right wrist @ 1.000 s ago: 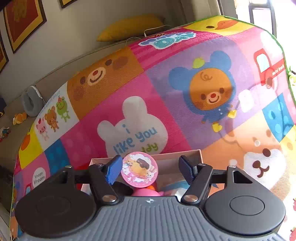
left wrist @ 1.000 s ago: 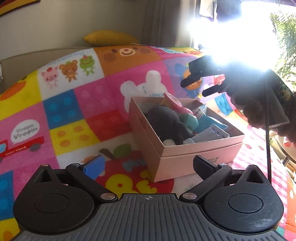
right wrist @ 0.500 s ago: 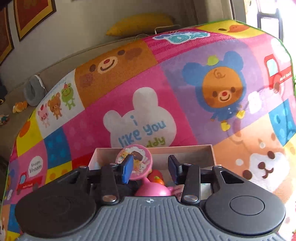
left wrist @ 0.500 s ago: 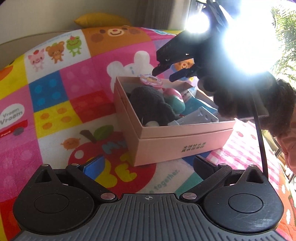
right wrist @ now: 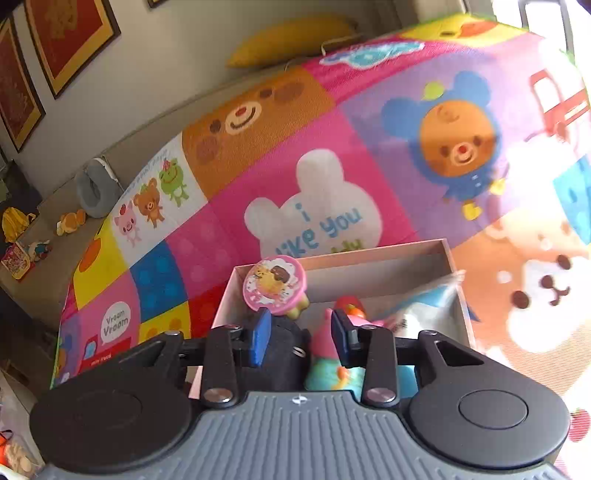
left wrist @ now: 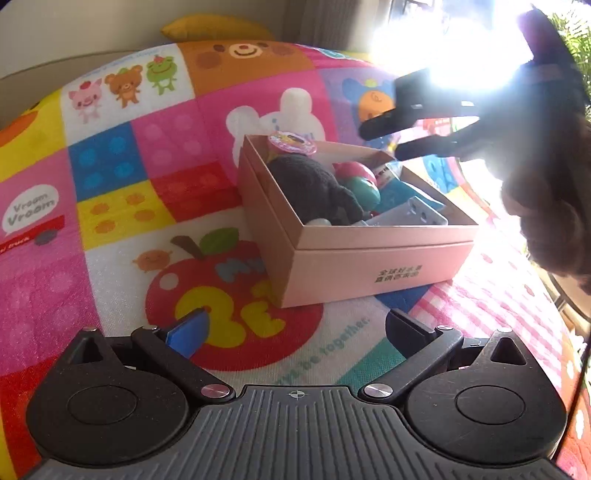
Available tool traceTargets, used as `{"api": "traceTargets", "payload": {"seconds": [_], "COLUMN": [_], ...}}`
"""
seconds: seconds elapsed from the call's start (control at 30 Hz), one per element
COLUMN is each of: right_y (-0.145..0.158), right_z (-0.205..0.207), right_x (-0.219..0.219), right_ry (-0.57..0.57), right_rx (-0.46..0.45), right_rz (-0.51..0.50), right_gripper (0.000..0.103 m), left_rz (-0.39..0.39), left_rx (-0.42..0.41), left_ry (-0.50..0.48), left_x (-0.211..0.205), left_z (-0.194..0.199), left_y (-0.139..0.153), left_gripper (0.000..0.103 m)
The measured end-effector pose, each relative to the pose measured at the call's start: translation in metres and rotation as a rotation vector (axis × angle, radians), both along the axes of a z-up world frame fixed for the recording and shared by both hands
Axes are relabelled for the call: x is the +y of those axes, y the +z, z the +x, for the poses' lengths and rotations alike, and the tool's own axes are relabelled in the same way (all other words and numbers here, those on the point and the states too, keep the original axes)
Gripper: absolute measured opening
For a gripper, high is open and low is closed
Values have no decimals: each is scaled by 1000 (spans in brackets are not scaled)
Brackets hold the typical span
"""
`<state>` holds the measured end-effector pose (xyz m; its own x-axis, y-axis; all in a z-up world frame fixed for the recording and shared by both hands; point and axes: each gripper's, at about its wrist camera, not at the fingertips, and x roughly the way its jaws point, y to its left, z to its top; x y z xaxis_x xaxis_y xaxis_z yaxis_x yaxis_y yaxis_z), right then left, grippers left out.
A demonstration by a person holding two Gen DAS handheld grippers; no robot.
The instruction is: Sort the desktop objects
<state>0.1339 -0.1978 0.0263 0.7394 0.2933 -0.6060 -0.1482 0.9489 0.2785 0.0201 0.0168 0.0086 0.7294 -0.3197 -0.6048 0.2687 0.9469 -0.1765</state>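
Observation:
A pink cardboard box (left wrist: 388, 236) stands on a colourful play mat (left wrist: 122, 206). In it lie a black plush (left wrist: 314, 184), a pink and green toy (left wrist: 360, 181), a blue and white packet (left wrist: 406, 214), and a round pink picture disc (left wrist: 291, 142) at its far left corner. My left gripper (left wrist: 297, 325) is open and empty, low over the mat in front of the box. My right gripper (left wrist: 382, 142) hovers over the box's far side, a dark shape against glare. In the right wrist view its jaws (right wrist: 301, 325) are opening with nothing between them, just short of the disc (right wrist: 273, 284).
A person's dark sleeve (left wrist: 546, 166) holds the right gripper at the right edge. Strong window glare (left wrist: 443, 44) washes out the far right. A yellow cushion (right wrist: 291, 40), framed pictures (right wrist: 70, 33), a grey neck pillow (right wrist: 94, 188) and small toys (right wrist: 70, 221) lie beyond the mat.
The pink disc sat between my right jaws a second ago; it now rests at the box's corner. The right gripper has drawn back with narrower jaws. The box sits farther from my left gripper.

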Motion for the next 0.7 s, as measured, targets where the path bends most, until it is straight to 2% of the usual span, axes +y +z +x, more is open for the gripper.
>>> {"api": "traceTargets", "payload": {"seconds": [0.07, 0.13, 0.2, 0.27, 0.4, 0.47, 0.5, 0.57, 0.63, 0.7], "right_y": [-1, -8, -20, -36, -76, -91, -96, -97, -99, -100], "right_z": [-37, -71, -104, -129, -147, -147, -145, -140, -134, -132], "right_x": [-15, -27, -35, -35, -29, -26, -22, -17, -19, -20], "right_ry": [-15, -39, -72, -118, -160, -171, -181, -190, -197, -213], "right_rx": [-28, -38, -39, -33, 51, 74, 57, 51, 48, 37], "right_rz": [-14, -28, -76, -142, -195, -222, -262, -289, -278, -273], "right_gripper": [61, 69, 83, 103, 103, 103, 103, 103, 103, 103], "left_rz": [25, 40, 55, 84, 153, 155, 147, 140, 199, 217], "left_rx": [21, 45, 37, 18, 8, 13, 15, -8, 1, -9], "left_ry": [9, 33, 62, 91, 124, 149, 169, 182, 183, 183], "left_x": [-6, -10, -13, -17, -31, -33, -33, -36, -45, -50], "left_z": [0, 1, -1, -3, -2, -1, 0, 0, 5, 5], "left_y": [-2, -4, -7, -10, -12, -11, -11, -12, -15, -15], "left_gripper": [103, 103, 103, 103, 103, 103, 103, 103, 103, 103]}}
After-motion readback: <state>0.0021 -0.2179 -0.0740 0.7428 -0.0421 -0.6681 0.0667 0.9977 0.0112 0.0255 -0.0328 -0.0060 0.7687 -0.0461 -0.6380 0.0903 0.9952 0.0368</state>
